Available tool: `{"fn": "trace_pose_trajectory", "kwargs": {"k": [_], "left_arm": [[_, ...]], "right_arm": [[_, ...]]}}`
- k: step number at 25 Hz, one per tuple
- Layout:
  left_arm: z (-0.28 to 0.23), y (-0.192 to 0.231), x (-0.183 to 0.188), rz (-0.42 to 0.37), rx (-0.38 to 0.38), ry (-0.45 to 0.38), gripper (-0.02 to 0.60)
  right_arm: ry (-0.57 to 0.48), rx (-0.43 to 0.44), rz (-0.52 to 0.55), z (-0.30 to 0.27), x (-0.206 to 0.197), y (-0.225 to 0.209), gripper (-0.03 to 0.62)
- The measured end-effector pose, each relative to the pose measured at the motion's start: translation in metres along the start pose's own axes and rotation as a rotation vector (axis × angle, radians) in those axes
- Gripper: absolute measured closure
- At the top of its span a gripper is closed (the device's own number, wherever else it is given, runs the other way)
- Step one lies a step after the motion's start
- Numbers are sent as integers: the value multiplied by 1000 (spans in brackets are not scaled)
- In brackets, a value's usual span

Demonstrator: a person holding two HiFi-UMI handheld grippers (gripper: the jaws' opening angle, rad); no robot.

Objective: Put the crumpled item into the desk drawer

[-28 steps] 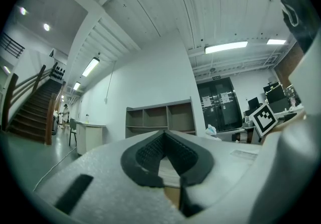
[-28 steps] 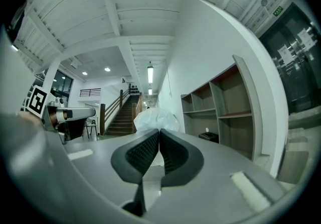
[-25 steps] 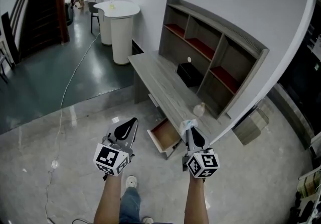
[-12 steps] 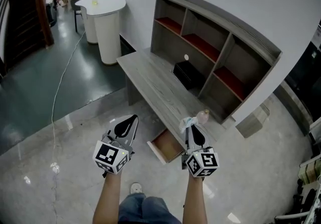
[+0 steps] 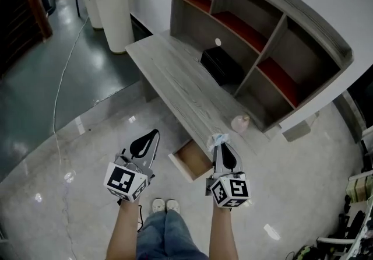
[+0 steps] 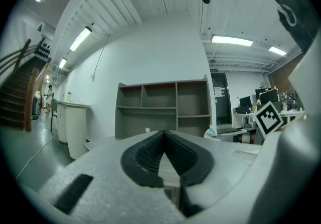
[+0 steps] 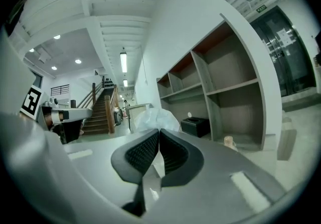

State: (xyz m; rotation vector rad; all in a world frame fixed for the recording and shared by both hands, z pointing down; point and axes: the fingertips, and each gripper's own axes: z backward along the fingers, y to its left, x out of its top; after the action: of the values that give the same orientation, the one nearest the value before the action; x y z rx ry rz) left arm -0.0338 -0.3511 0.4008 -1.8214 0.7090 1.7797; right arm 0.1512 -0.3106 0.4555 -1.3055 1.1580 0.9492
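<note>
The crumpled white item sticks out of the tip of my right gripper, which is shut on it over the front edge of the grey wooden desk. In the right gripper view the item bulges just past the closed pads. The desk drawer stands pulled open below the desk edge, just left of the right gripper. My left gripper hovers over the floor to the left of the drawer, shut with nothing in it.
A shelf unit with red-lined compartments stands on the desk's back. A black box and a small pale object sit on the desk. A white round counter stands far left, and a cable runs over the floor.
The view has come closer to the desk and drawer. Both grippers keep their pose, the right one still holding the crumpled item, which now sits over the desk's front edge beside the drawer.
</note>
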Motion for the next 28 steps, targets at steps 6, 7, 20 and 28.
{"fn": "trace_pose_trajectory", "kwargs": {"k": [6,7,20,28], "left_arm": [[-12,-12,-76,54,-35,121,592],[-11,-14,-90,66,-43,145,592],[-26,-11,-248,214,-90,299,592],[-24,4,-271,238,-82,321,592]], "right_arm": [[170,-51,-26,8,-99,11,576],[209,-65,-35,10,-118,12,576],[576,-299,-85,-20,-315,-47,568],[658,-329,-165,-32,-339,-49,448]]}}
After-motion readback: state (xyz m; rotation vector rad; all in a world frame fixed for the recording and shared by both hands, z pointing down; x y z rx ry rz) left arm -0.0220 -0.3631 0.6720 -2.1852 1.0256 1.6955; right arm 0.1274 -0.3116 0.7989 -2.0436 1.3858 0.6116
